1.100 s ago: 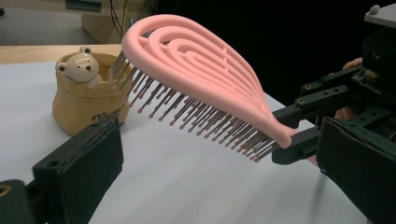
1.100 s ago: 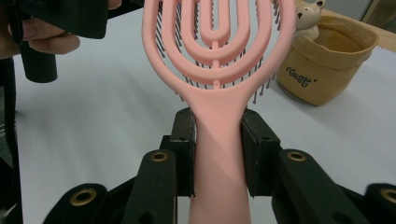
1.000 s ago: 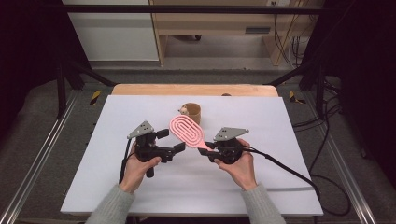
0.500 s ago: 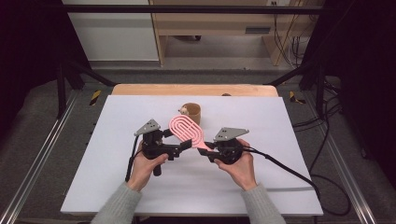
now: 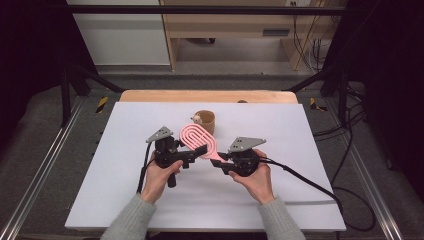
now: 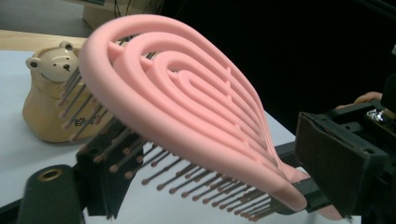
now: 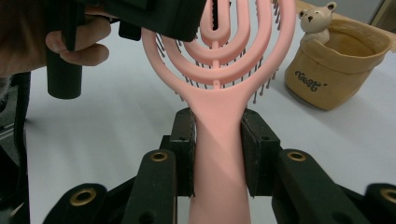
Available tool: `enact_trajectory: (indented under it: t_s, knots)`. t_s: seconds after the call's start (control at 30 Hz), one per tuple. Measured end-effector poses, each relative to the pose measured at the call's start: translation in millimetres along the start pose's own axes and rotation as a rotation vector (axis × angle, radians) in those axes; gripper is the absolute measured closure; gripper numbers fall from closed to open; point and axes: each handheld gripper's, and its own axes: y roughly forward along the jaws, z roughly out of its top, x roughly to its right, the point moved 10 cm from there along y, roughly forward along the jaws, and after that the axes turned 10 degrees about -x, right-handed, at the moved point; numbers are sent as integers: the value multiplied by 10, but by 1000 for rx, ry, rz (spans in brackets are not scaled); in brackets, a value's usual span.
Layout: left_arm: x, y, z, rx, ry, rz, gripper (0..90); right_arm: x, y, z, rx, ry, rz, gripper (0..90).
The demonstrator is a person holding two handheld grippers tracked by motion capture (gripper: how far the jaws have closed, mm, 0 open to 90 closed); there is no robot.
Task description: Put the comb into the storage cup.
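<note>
Brush Handling: Grip Points and Material Behaviour

Position. The brush (image 5: 200, 141) is at the centre of the high view, held off the surface (image 5: 300, 200) between the two tongs, handle toward lower right, head toward upper left. Just beyond the head, a tan pot (image 5: 205, 121) with a bear figure stands on the surface.

Right tongs (image 5: 223, 161). In the right gripper view the jaws are closed on the handle (image 7: 219, 154) just below the head, one pad on each flat side. Contact is full on both pads; the handle sits centred and in line with the jaws.

Left tongs (image 5: 199, 151). In the left gripper view the near jaw sits under the head among the bristles (image 6: 187, 179). Its partner is hidden by the head. Whether these tongs are open or clamping the rim cannot be told.

Handling judgement.
- Weight: likely light. The head (image 6: 187, 98) is an open frame of concentric loops with gaps between.
- Stiffness: the handle looks solid and should take firm pressure. The loops are thin and may flex or spring if pinched.
- Surface: smooth moulded plastic, probably slippery on the rounded rim; the flat handle gives better purchase.
- Bristles: thin, ball-tipped, and likely to bend. Avoid clamping across them.

Recommended hold. Take the handle as the primary grip. For a second grip, use the outer rim of the head, not the inner loops or the bristle side
</note>
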Motion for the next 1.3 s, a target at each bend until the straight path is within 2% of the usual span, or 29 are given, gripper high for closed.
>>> enact_trajectory:
  t_s: [0.23, 0.47, 0.7, 0.9, 0.97, 1.13, 1.3]
  knots:
    - [-35, -14, 0, 4, -12, 19, 290, -2, 13, -3, 1, -7, 0, 695]
    - [-41, -37, 10, 11, -32, 16, 338, -10, 30, -3, 6, -10, 5, 694]
    - [-28, -52, 22, 20, -29, 15, 406, -10, 56, -16, 1, -17, 6, 696]
    - [16, -76, 52, 44, -29, 0, 478, -14, 92, -43, -17, -26, 5, 699]
    - [56, -102, 82, 61, -35, -21, 512, -24, 108, -52, -25, -29, 8, 701]
    - [123, -122, 97, 63, -19, -29, 565, -44, 142, -64, -42, -39, 3, 705]
    - [165, -134, 100, 62, -25, -42, 589, -51, 140, -60, -38, -41, 4, 707]
